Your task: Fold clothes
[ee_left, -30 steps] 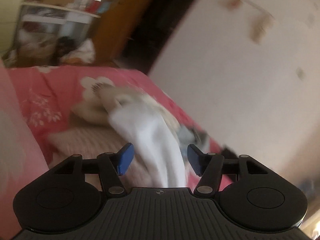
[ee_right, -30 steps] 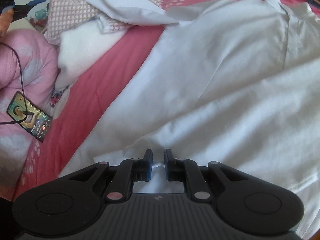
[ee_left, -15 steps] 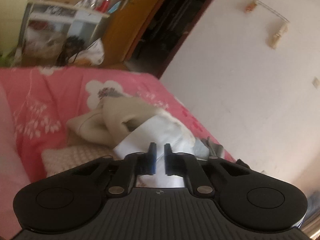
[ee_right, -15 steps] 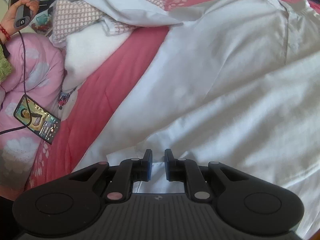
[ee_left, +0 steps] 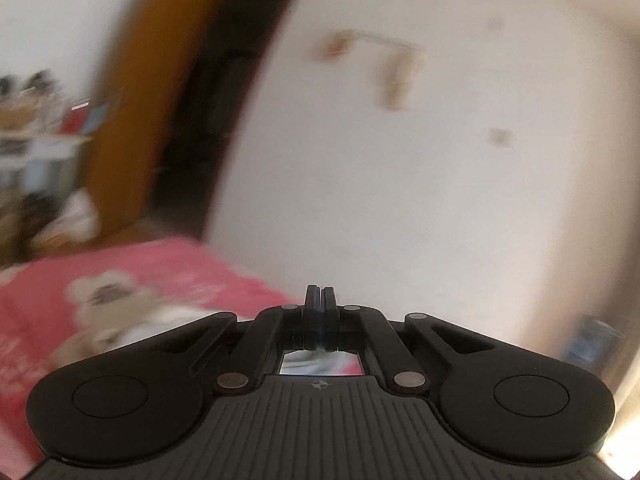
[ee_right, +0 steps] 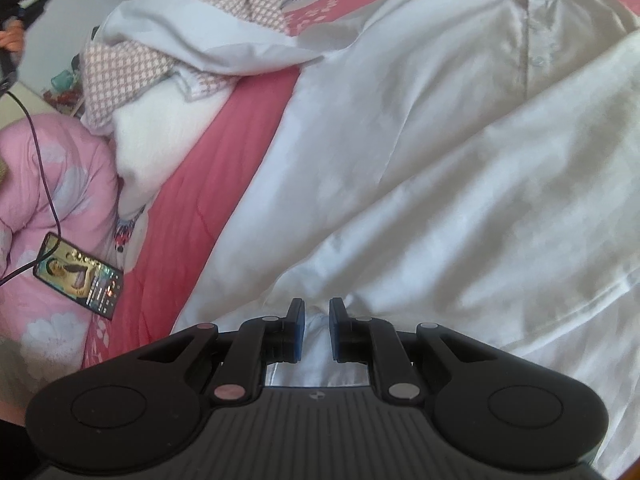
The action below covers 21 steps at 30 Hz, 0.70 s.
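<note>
**White shirt on bed, both tools closed**

Bed, red-pink cover, carries everything. White shirt lies spread across it, button placket toward far end. Heap of other clothes lies near it: white and pink-checked pieces. Phone, screen lit, rests on pink quilt. Right tool narrow, pinching a fold of the shirt's near edge. Left tool fully closed, raised toward the wall; view blurred, cannot tell if cloth is pinched.
</note>
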### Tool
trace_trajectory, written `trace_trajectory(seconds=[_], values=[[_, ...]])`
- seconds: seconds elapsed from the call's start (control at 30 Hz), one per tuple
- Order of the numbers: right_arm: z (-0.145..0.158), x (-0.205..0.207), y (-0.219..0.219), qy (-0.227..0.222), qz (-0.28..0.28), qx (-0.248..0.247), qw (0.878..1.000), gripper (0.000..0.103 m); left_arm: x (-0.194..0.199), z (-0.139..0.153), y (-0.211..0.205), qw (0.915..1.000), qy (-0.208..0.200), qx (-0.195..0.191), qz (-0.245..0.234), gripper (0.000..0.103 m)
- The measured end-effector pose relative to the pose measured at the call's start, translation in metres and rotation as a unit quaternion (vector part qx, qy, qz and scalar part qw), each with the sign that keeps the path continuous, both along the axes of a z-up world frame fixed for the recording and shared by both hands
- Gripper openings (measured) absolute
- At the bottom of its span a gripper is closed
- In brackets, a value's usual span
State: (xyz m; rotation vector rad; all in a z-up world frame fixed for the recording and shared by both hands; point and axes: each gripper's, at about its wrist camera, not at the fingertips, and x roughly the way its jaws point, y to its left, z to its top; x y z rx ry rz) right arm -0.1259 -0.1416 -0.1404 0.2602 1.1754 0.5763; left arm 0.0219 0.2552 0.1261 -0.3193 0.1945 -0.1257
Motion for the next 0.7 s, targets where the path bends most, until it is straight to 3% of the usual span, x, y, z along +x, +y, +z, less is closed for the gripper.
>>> trace_trajectory(seconds=[0.17,0.27,0.3,0.37,0.4,0.47,0.53,0.63,0.7], values=[[0.001,0.001,-0.009,0.006,-0.022,0.013,1.0,0.014,-0.019,0.015,-0.034,0.9976,-0.018,-0.004,-0.067,0.0],[0.002,0.001,-0.015,0.004,-0.033,0.021,0.999,0.014,-0.018,0.013,-0.033,0.9986,0.013,0.005,-0.051,0.001],[0.002,0.0,-0.016,0.005,-0.036,0.023,0.999,0.014,-0.015,0.01,-0.029,0.9989,0.033,0.003,-0.035,0.006],[0.0,0.001,-0.019,0.011,-0.037,0.025,0.999,0.014,-0.002,-0.001,-0.013,0.9958,0.087,-0.017,0.022,0.054],[-0.001,0.001,-0.02,0.013,-0.037,0.024,0.999,0.014,0.005,-0.009,-0.002,0.9912,0.116,-0.033,0.055,0.063],[-0.002,0.002,-0.021,0.015,-0.037,0.022,0.999,0.014,0.024,-0.028,0.023,0.9784,0.165,-0.064,0.107,0.065],[-0.003,0.002,-0.023,0.015,-0.038,0.021,0.999,0.014,0.044,-0.046,0.045,0.9652,0.203,-0.083,0.143,0.068],[-0.002,0.001,-0.023,0.015,-0.035,0.021,0.999,0.015,0.067,-0.067,0.068,0.9443,0.254,-0.093,0.188,0.081],[-0.002,0.0,-0.023,0.016,-0.033,0.017,0.999,0.017,0.072,-0.078,0.082,0.9303,0.28,-0.105,0.213,0.081]])
